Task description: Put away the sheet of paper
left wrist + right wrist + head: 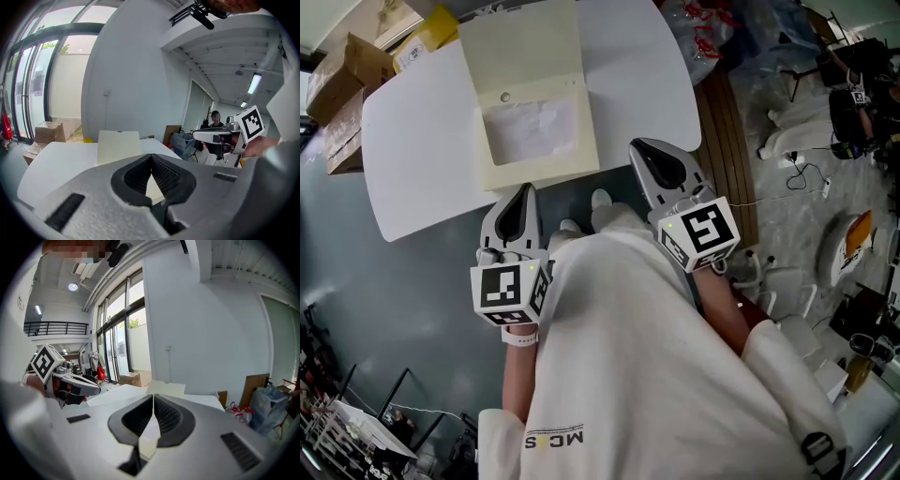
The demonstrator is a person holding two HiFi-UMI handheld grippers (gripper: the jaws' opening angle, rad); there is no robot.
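Observation:
A cream folder (530,94) lies open on the white table (412,141), its flap turned up toward the far side. A white sheet of paper (530,129) rests in its lower half. My left gripper (525,194) hovers just short of the table's near edge, below the folder, shut with nothing in it. My right gripper (640,147) is over the near right part of the table beside the folder, also shut and empty. From the left gripper view the folder (118,145) lies ahead beyond the closed tips (151,157). The right gripper view shows its tips (153,397) meeting.
Cardboard boxes (342,89) and a yellow item (436,28) stand past the table's far left. Plastic bags (712,28) lie at the far right by a wooden strip. A person (214,121) stands in the background. The holder's white coat (647,356) fills the foreground.

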